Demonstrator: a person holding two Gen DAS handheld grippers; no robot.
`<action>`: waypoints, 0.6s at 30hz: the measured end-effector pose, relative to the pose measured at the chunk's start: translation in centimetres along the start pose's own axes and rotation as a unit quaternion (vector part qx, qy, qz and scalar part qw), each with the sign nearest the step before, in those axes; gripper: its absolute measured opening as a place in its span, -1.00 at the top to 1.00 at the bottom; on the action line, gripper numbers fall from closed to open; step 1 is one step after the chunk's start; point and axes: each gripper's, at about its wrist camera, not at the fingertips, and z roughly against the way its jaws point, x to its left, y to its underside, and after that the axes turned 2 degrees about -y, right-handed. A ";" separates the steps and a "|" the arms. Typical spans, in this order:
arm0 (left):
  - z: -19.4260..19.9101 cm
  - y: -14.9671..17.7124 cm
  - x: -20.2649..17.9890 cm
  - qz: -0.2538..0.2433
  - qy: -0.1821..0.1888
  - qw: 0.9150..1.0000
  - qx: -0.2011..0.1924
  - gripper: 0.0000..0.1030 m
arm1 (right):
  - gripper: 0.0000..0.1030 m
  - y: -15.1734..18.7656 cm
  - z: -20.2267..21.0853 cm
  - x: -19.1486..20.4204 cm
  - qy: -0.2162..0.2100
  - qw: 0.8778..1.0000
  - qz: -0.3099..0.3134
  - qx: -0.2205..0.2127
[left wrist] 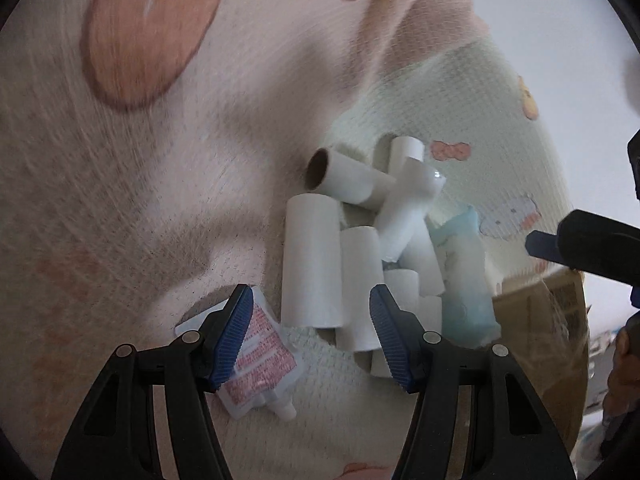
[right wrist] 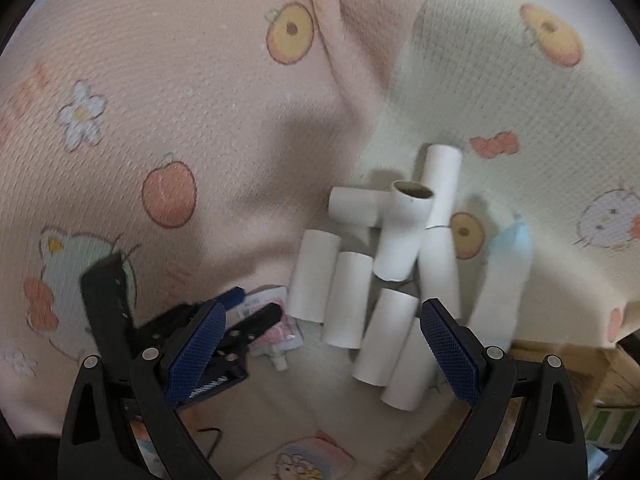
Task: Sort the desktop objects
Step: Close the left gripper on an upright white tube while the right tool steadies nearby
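Note:
A heap of several white cardboard tubes [left wrist: 312, 264] lies on a patterned cloth; it also shows in the right wrist view [right wrist: 348, 300]. A red-and-white spouted pouch [left wrist: 260, 360] lies beside the heap, partly under my left gripper's left finger; it also shows in the right wrist view [right wrist: 276, 336]. A pale blue packet [left wrist: 464, 280] lies on the heap's right side. My left gripper [left wrist: 312, 336] is open and empty, just above the pouch and the nearest tubes. My right gripper [right wrist: 322, 348] is open and empty above the tubes. The left gripper [right wrist: 248, 312] shows in the right wrist view.
The cloth [right wrist: 200, 100] is pink and pale green with fruit and cartoon prints, and wrinkled. A cardboard box [left wrist: 548, 320] stands past the cloth's right edge, also in the right wrist view [right wrist: 580, 364]. The right gripper's dark body [left wrist: 588, 244] enters the left wrist view from the right.

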 end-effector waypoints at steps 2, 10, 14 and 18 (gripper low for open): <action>-0.8 -0.1 0.3 0.010 0.008 1.000 0.001 -0.25 | -0.89 -0.6 -1.5 0.0 -0.005 1.000 -0.005 0.013; -3.1 -0.7 0.3 0.030 0.019 0.999 0.022 -0.21 | -0.88 -0.6 -7.1 -0.5 -0.020 0.995 -0.061 0.079; -3.8 -0.6 0.3 0.038 0.016 0.999 0.020 -0.21 | -0.56 -0.2 -9.0 -2.4 -0.051 0.983 -0.142 0.101; -4.4 -0.6 0.3 0.041 0.019 0.999 0.028 -0.19 | -0.26 -0.1 -10.2 -3.2 -0.055 0.975 -0.189 0.100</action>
